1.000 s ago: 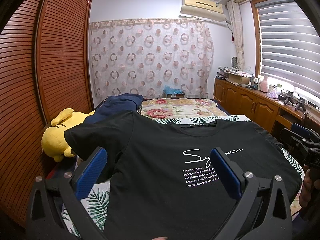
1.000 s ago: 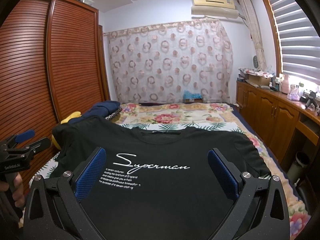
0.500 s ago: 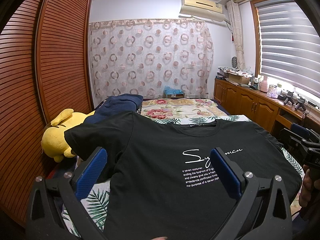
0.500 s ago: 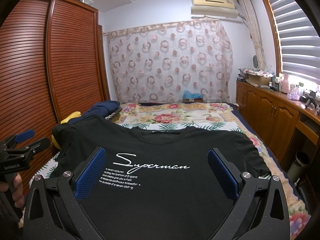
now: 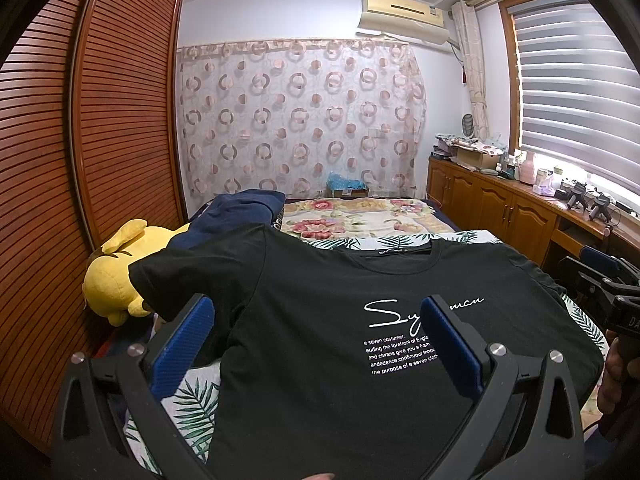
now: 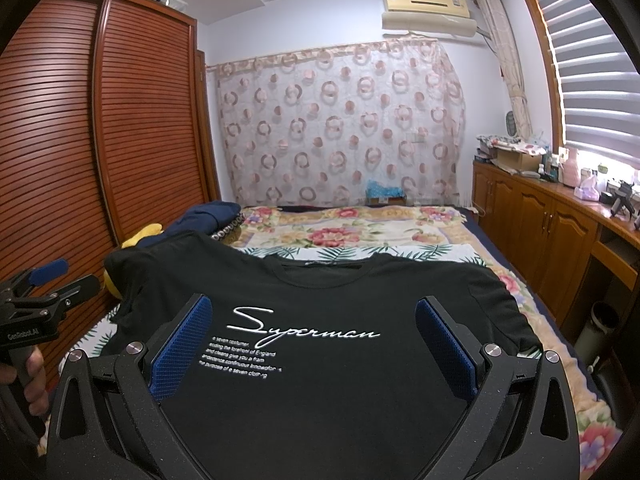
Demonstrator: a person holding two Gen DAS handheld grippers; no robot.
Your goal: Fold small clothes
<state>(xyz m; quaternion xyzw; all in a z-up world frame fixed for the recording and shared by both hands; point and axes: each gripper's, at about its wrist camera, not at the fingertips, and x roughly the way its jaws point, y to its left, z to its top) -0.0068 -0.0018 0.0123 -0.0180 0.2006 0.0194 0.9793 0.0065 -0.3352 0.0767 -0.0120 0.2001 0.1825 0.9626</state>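
Observation:
A black T-shirt [image 5: 320,320] with white "Superman" lettering lies spread flat, front up, on the bed, collar at the far side; it fills the right wrist view too as the same T-shirt [image 6: 340,300]. My left gripper [image 5: 316,336] hovers open over the shirt's near left part, nothing between its blue pads. My right gripper [image 6: 314,338] hangs open above the shirt's middle, also holding nothing. Each gripper shows at the edge of the other's view: the right gripper [image 5: 600,280] and the left gripper [image 6: 48,284], both held by a hand.
A yellow plush toy [image 5: 116,272] and a navy garment [image 5: 236,216] lie at the bed's left, by the slatted wardrobe doors [image 5: 80,160]. A floral bedspread [image 6: 360,232] covers the far bed. Wooden cabinets [image 6: 540,232] line the right wall under the window.

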